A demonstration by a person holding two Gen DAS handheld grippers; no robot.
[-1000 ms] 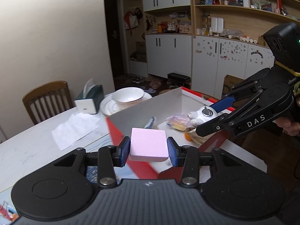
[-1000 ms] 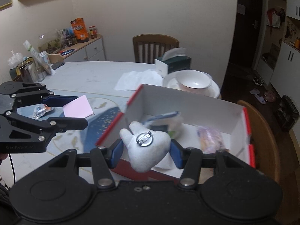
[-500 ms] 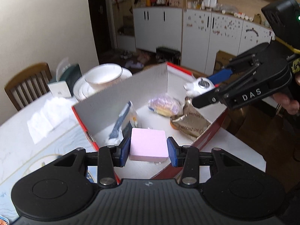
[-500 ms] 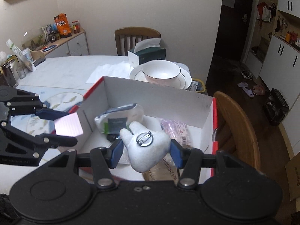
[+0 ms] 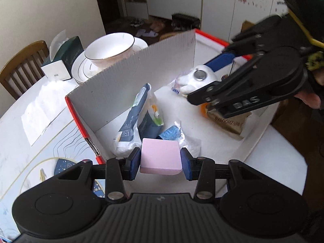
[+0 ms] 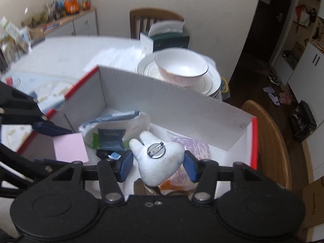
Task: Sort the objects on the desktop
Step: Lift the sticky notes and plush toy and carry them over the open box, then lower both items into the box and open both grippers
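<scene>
The pink block [image 5: 160,155] sits clamped in the left gripper [image 5: 160,162] over the box [image 5: 129,75]. At its two o'clock, the right gripper [image 6: 158,163] grasps a white plush badge [image 6: 157,160]. Several packets [image 5: 131,125] already lie inside; both items remain unreleased.

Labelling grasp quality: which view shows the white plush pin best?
Right wrist view. The white plush pin sits centred between the right hand-held gripper pads, metal clasp facing the camera, outline sharp. In the left wrist view the same plush is smaller, farther off and partly hidden by that gripper's fingers.
</scene>
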